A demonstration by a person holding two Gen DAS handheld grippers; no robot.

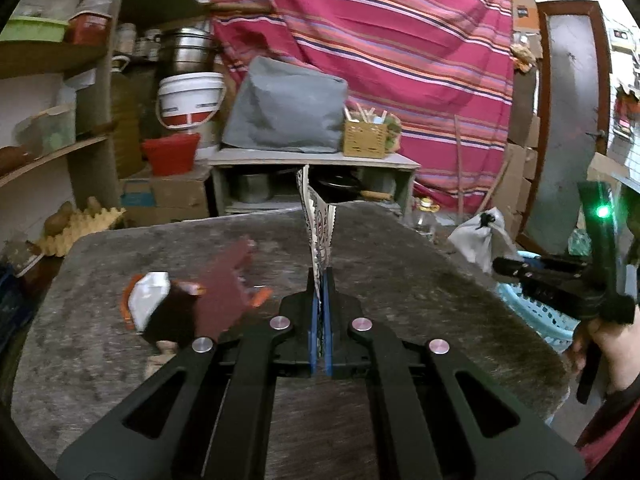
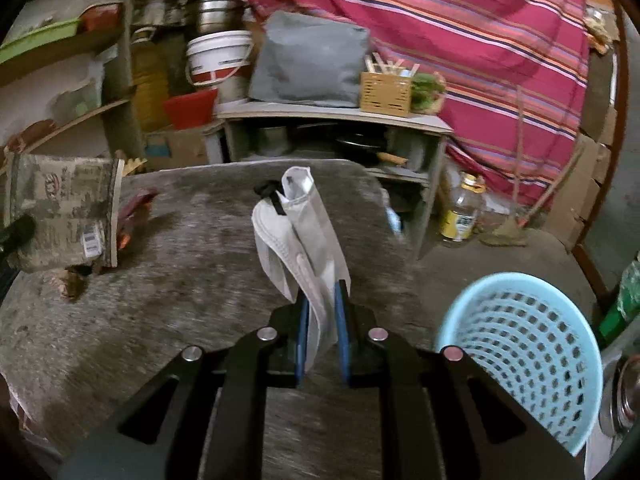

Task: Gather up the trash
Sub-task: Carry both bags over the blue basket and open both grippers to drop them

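While I hold both arms above the grey counter [image 1: 400, 264], my left hand-held gripper [image 1: 320, 280] has its blue pads pressed together on a patterned wrapper [image 1: 316, 216] that stands up edge-on from between them. My right hand-held gripper [image 2: 322, 300] is pinching a silvery white wrapper [image 2: 304, 232], which rises from the pads and curls over; something small and black sits near its top, though blur keeps me from telling what it is. From the right wrist view the patterned wrapper [image 2: 68, 208] shows flat-on at the left edge, above the counter [image 2: 200, 248]. More trash lies on the counter to the left of my left gripper: a dark red wrapper [image 1: 224, 280] and, touching it, a white and orange wrapper [image 1: 148, 300]. A light blue basket [image 2: 520, 352] stands off the counter's right edge, low and near my right gripper, with nothing visible inside it.
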